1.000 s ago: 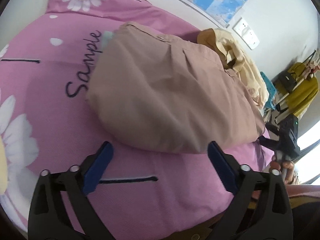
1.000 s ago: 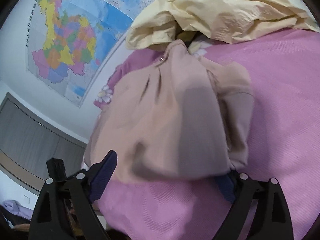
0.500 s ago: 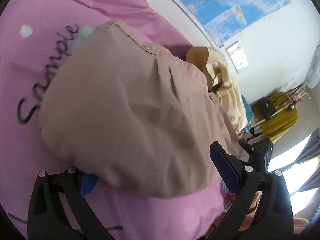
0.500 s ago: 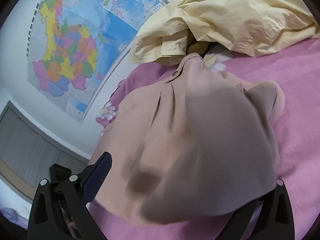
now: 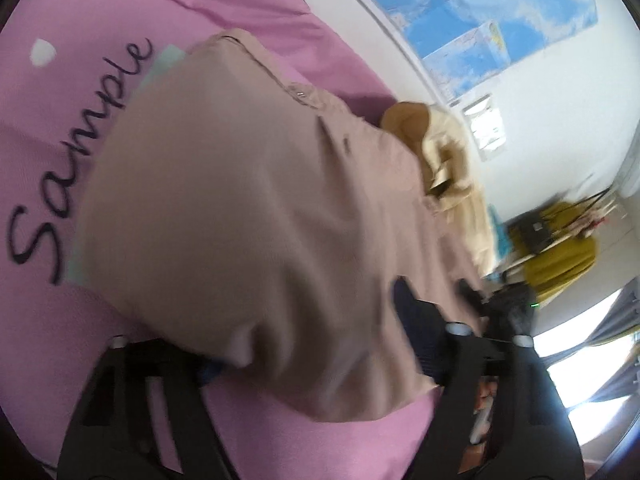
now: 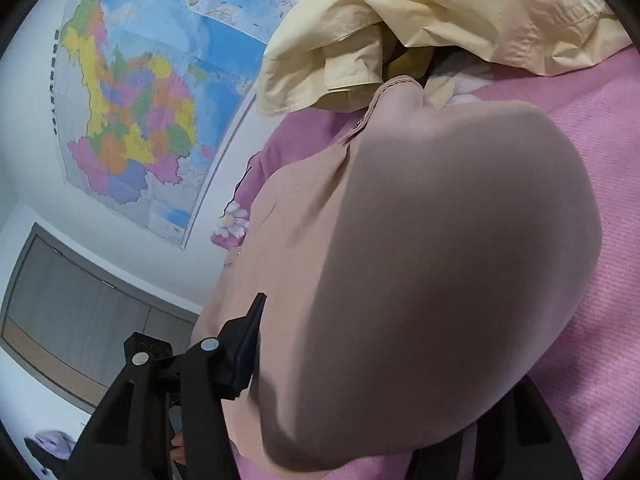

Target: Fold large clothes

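A folded tan garment lies on the pink bedsheet and fills both views; it also shows in the right wrist view. My left gripper has slid under the garment's near edge, and the cloth drapes between its jaws, which have drawn closer on the fold. My right gripper is likewise closing on the garment's other near edge; its left finger shows, the right one is hidden under cloth.
A crumpled pale yellow garment lies at the far side of the bed, just beyond the tan one. Maps hang on the wall. A rack with mustard clothing stands off the bed at right.
Both grippers moved forward under the tan garment's near edge, lifted it, and their jaws narrowed around the cloth. The garment now bulges up close to both cameras.
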{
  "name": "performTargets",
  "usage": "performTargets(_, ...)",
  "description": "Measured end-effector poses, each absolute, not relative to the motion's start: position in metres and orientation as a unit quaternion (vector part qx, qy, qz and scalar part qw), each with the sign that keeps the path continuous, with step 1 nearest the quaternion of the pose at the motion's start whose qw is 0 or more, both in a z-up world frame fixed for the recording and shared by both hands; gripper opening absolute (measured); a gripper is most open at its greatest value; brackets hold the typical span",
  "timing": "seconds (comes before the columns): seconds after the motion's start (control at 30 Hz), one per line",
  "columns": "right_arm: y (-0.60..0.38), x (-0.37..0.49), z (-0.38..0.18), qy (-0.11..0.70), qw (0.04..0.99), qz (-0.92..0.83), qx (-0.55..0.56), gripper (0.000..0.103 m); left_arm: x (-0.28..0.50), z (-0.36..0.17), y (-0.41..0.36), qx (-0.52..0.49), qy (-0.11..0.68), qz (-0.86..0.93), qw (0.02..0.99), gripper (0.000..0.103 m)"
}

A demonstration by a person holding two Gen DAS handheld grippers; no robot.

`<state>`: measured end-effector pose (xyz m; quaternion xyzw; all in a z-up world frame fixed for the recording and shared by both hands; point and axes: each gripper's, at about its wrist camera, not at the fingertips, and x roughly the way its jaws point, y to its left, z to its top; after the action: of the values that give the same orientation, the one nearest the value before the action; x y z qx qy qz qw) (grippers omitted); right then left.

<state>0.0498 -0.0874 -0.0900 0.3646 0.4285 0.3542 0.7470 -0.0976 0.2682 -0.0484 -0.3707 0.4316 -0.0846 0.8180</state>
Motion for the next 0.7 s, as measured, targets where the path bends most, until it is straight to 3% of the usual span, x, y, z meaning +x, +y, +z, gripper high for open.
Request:
performTargets(0.03,-0.086,0.051,-0.09,0.428,0.745,0.358,0.365,0.055,-0.094,-0.047,0.266,-0.365,0.434,-0.081,0.819,0.079)
performTargets(0.07,-0.084,0.052,-0.09,0.43,0.743,0.362,0.363,0.043,-0.091,-0.046,0.263,-0.359,0.436,-0.075,0.822,0.076)
performTargets(0.1,-0.083,0.054,-0.093,0.434,0.738,0.367,0.364,0.025,-0.089,-0.046,0.261,-0.35,0.439,-0.071,0.824,0.063)
performTargets(0.2,-0.082,0.059,-0.093,0.436,0.717,0.391,0.376,0.015,-0.084,-0.046,0.262,-0.348,0.446,-0.063,0.822,0.037)
performTargets(0.3,-0.078,0.058,-0.073,0.421,0.722,0.412,0.362,0.013,-0.082,-0.032,0.266,-0.35,0.432,-0.064,0.828,0.025)
performTargets(0.4,-0.069,0.058,-0.045,0.401,0.729,0.437,0.343,0.012,-0.081,-0.013,0.267,-0.332,0.419,-0.068,0.843,0.019)
performTargets(0.7,-0.005,0.096,0.057,0.333,0.731,0.518,0.294,0.011,-0.054,0.081,0.32,-0.259,0.355,-0.019,0.898,0.015)
